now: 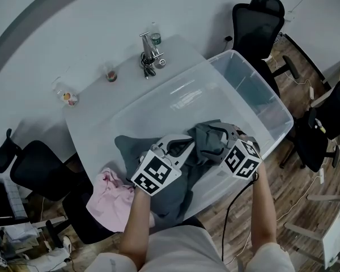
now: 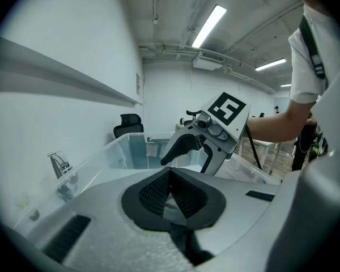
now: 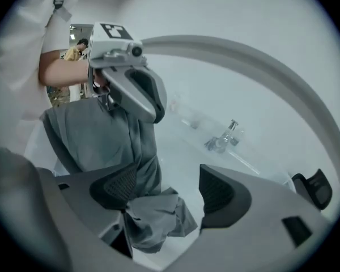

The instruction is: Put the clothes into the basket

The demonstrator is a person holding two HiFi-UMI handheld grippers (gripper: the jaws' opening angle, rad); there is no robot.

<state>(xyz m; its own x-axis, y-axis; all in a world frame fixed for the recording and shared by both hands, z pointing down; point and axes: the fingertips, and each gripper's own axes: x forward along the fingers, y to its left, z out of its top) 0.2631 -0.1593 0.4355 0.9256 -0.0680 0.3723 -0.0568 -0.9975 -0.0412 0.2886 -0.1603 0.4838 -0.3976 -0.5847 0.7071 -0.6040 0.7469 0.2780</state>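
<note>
Hanging from the left tool (image 1: 181,145), the grey garment (image 1: 208,146) drapes over the near rim of the clear basket (image 1: 255,95). Part of it lies over the inside and part trails down the outside toward the person. That tool's jaws are pinched together on a fold of the cloth. The right tool (image 1: 224,134) is just beside it above the basket, with its jaws standing apart. A bunch of the same grey cloth sits between them, resting against one pad while the other pad is clear of it. A pink garment (image 1: 110,200) lies outside the basket at the near left edge of the white counter (image 1: 96,118).
</note>
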